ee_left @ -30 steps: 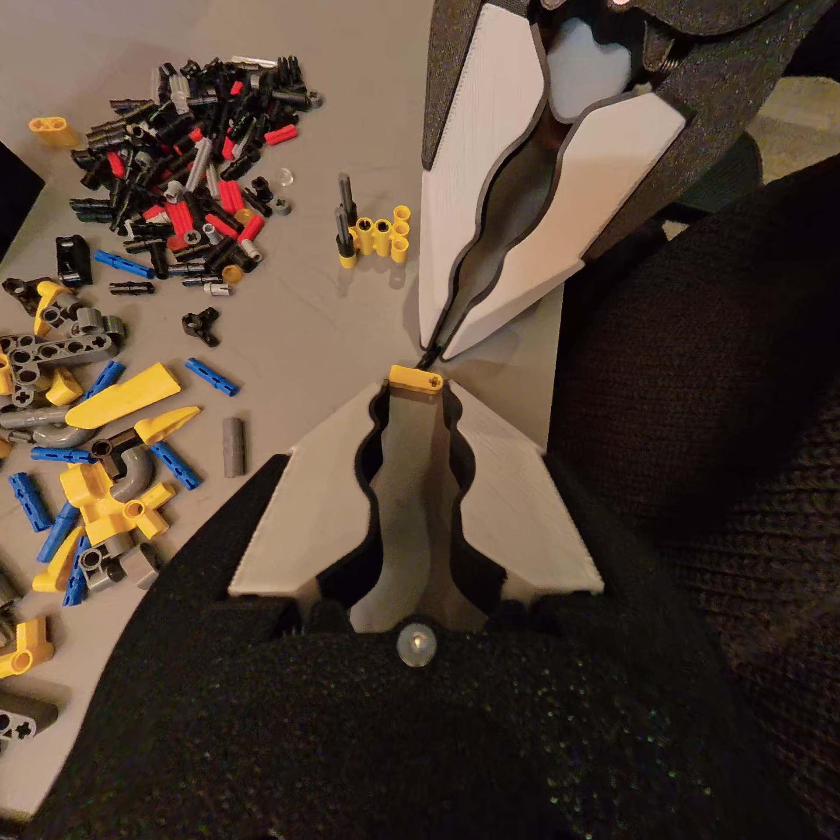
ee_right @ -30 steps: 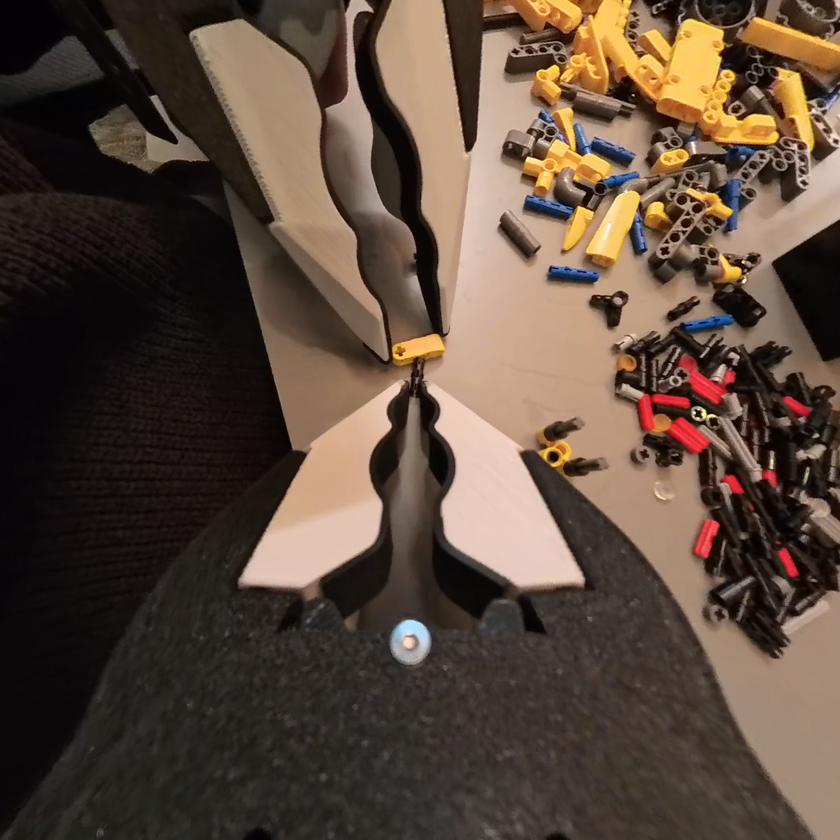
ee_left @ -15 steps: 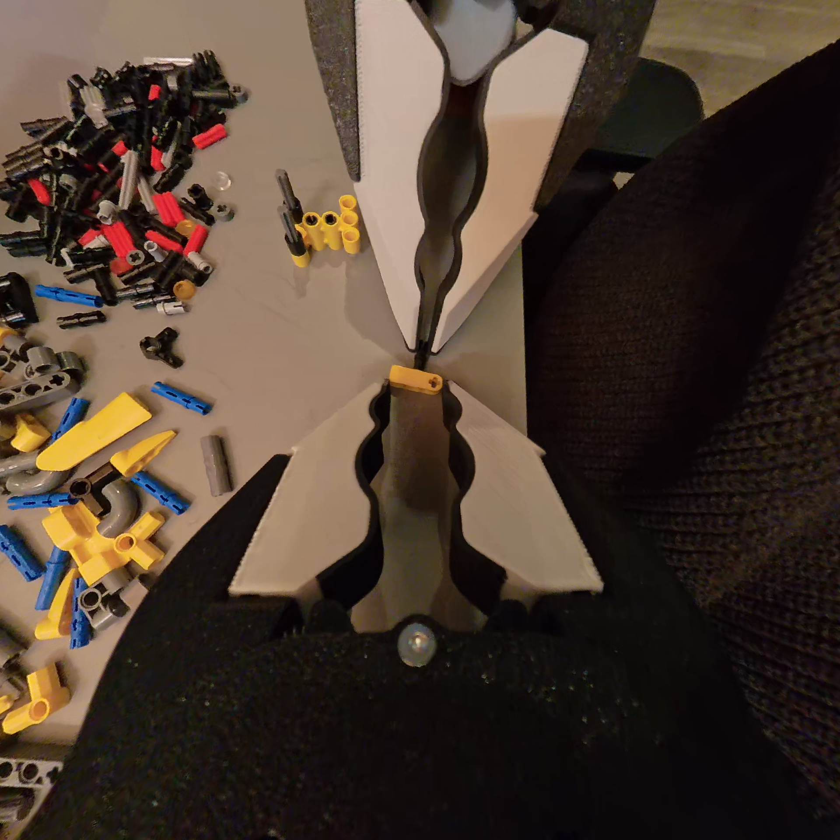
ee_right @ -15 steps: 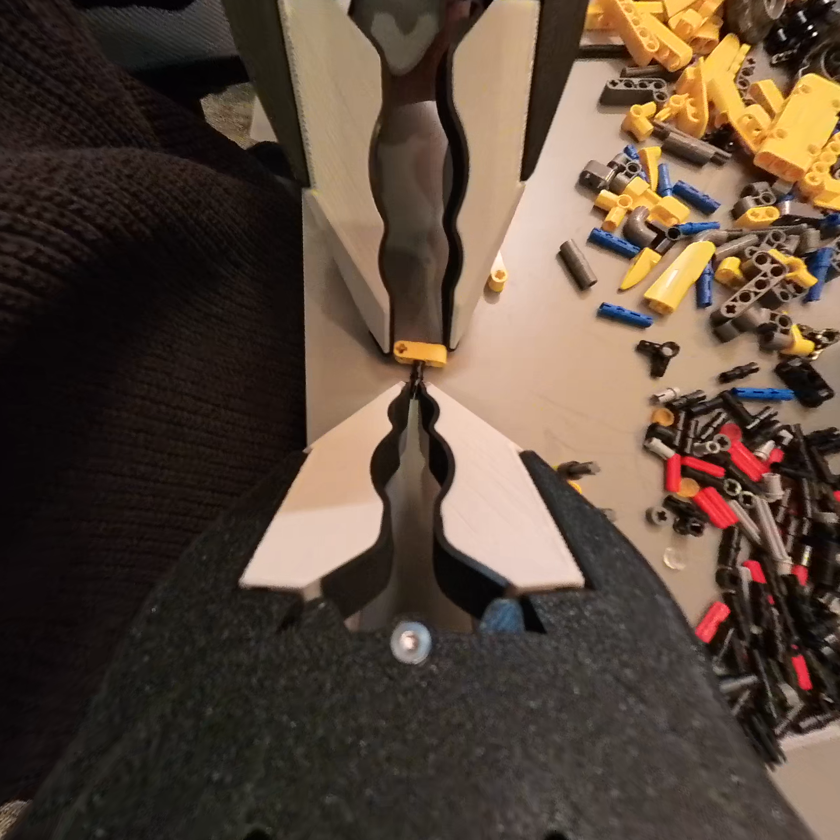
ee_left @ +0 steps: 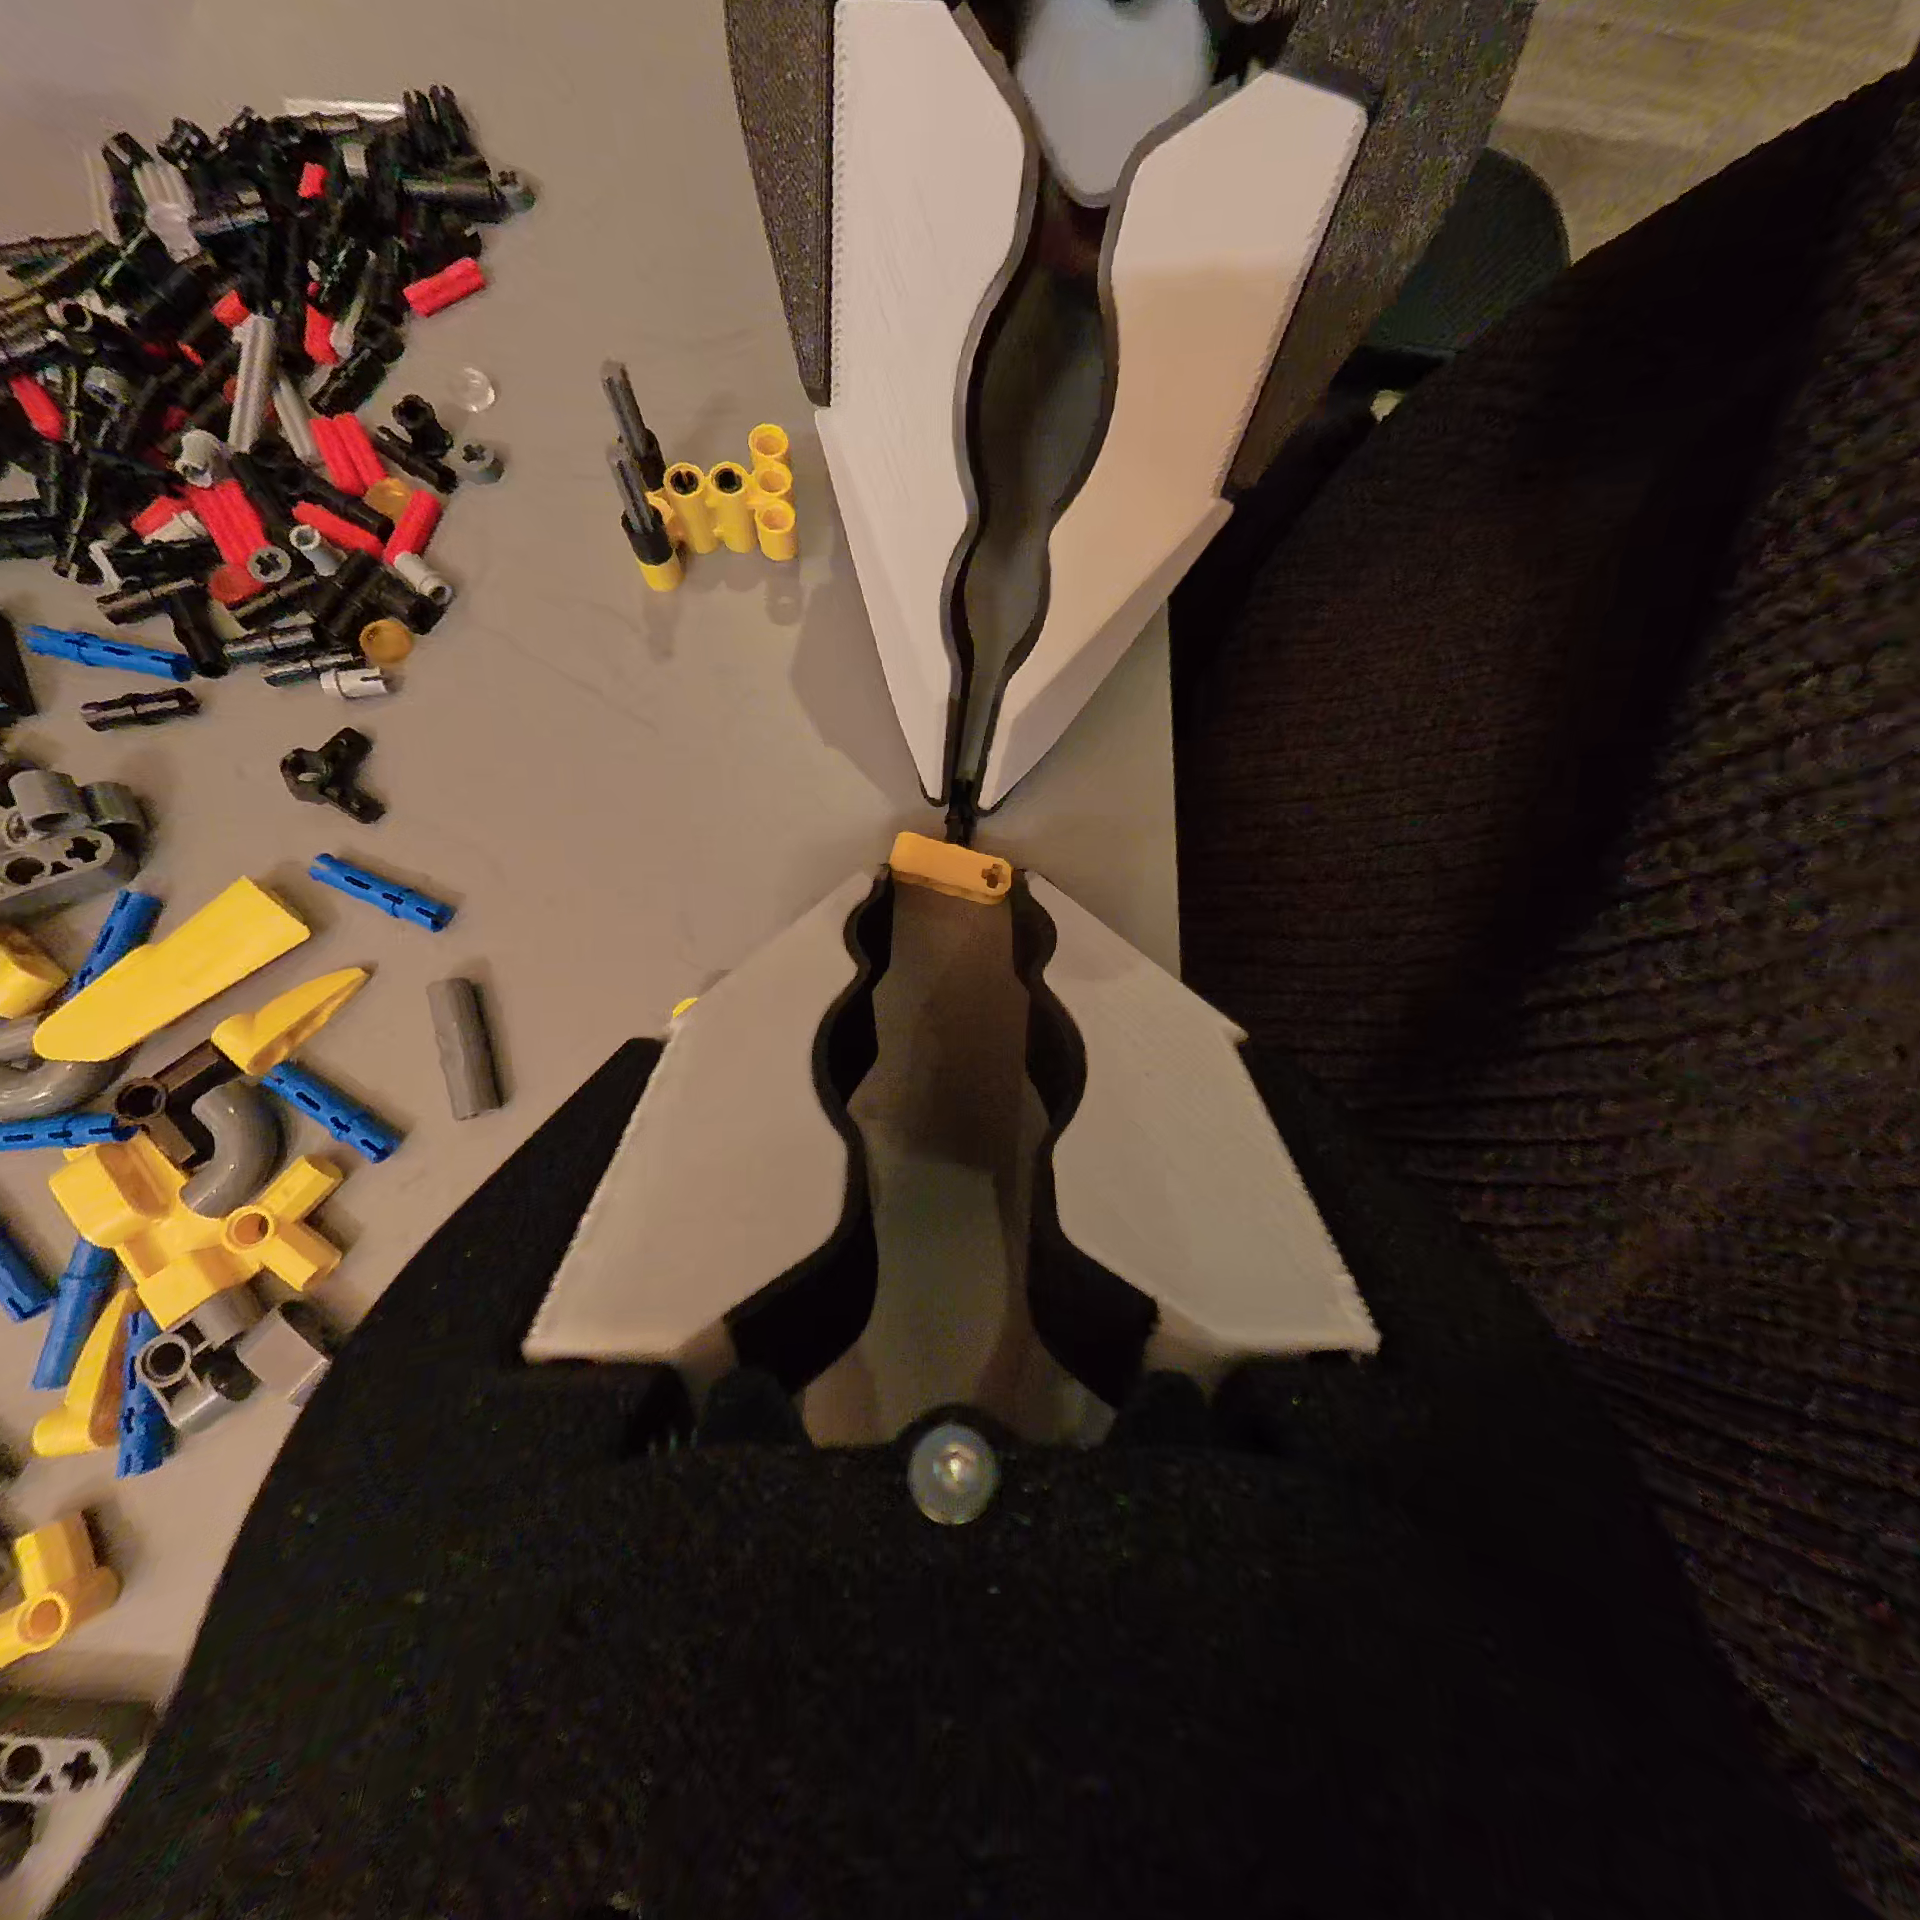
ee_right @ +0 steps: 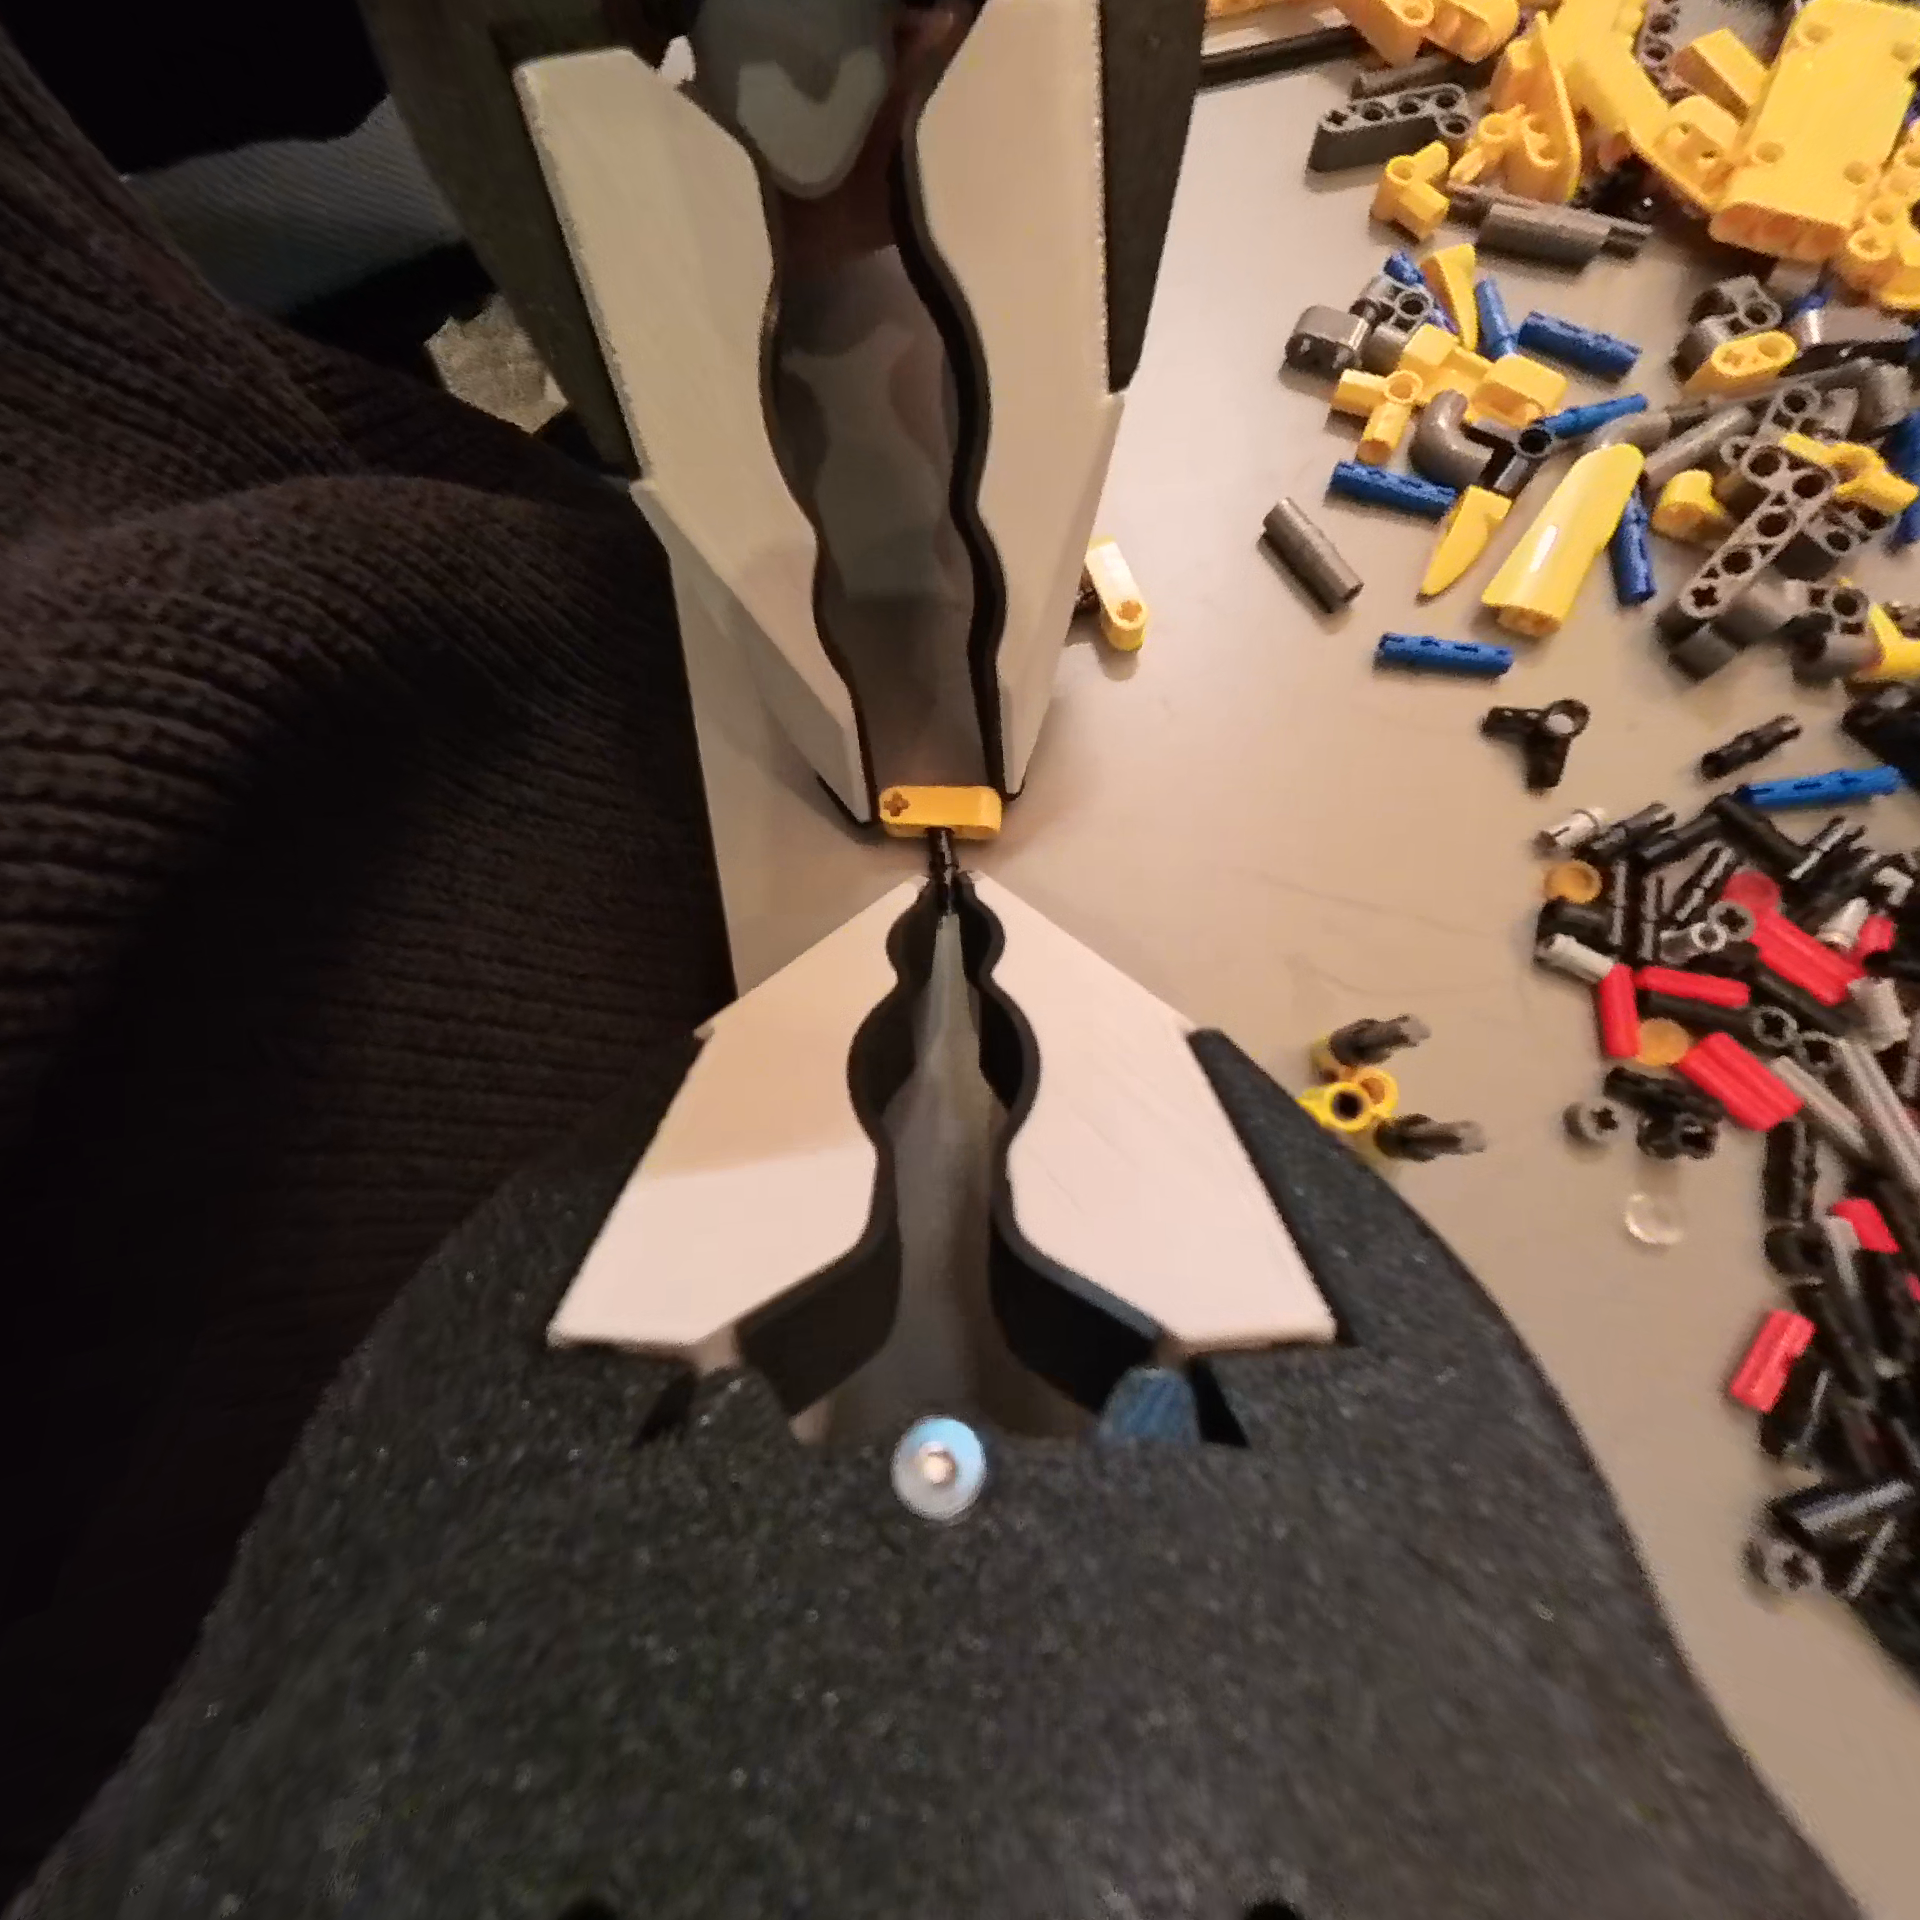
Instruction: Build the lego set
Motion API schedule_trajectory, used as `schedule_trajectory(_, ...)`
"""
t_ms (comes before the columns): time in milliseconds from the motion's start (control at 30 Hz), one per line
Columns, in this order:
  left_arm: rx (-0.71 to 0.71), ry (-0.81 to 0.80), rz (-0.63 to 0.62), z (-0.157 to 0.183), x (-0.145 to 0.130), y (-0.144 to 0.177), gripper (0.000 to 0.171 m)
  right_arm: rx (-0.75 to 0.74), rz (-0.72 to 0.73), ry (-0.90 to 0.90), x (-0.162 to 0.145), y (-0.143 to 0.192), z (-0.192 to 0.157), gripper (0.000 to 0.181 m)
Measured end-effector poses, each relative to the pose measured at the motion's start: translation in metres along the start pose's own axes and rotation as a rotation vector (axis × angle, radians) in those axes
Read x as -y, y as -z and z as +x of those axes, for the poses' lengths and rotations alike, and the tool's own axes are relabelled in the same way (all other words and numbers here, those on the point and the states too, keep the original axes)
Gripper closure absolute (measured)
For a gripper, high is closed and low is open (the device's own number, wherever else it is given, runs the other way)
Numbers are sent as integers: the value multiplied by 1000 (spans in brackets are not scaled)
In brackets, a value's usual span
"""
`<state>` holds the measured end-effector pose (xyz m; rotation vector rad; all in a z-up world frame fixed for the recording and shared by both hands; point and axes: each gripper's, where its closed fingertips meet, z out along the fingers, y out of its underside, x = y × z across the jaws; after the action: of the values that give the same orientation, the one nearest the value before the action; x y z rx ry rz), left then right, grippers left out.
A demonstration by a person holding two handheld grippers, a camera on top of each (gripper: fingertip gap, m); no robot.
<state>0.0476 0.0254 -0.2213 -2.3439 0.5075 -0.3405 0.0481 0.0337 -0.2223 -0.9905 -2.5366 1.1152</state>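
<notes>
My left gripper [ee_left: 951, 878] is shut on a small yellow beam [ee_left: 952, 871], held crosswise at its fingertips above the grey table [ee_left: 582, 727]. My right gripper [ee_right: 945, 883] is shut on a thin black pin [ee_right: 943, 854] and faces the left one tip to tip. The pin's end touches the side of the yellow beam [ee_right: 938, 809]. In the left wrist view the right gripper [ee_left: 966, 795] comes down from the top with the black pin [ee_left: 962, 819] at its tips. In the right wrist view the left gripper [ee_right: 935, 800] comes down from the top.
A pile of black, red and grey pins [ee_left: 218, 343] lies at the table's left; yellow, blue and grey pieces [ee_left: 177, 1174] lie nearer. A small yellow block with black pins [ee_left: 717, 504] sits beside the right gripper. A person's dark knitted clothing [ee_left: 1558, 935] borders the table edge. Only a small space, under 4 cm, lies between the two pairs of fingers.
Both grippers have swung into a straighter line with each other and stayed tip to tip. The black pin has stayed at the side of the yellow beam.
</notes>
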Motion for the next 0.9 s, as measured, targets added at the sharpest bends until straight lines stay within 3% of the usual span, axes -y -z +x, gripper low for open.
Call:
schedule_trajectory(267,43,-6,-26,-3,0,1,150,-17,-10,-171,2,-1,-3,179)
schedule_trajectory(667,5,-47,-34,-2,0,0,150,72,7,-84,6,-5,-1,179)
schedule_trajectory(900,0,-26,-15,-3,-1,0,150,-13,43,-85,7,-6,-1,178)
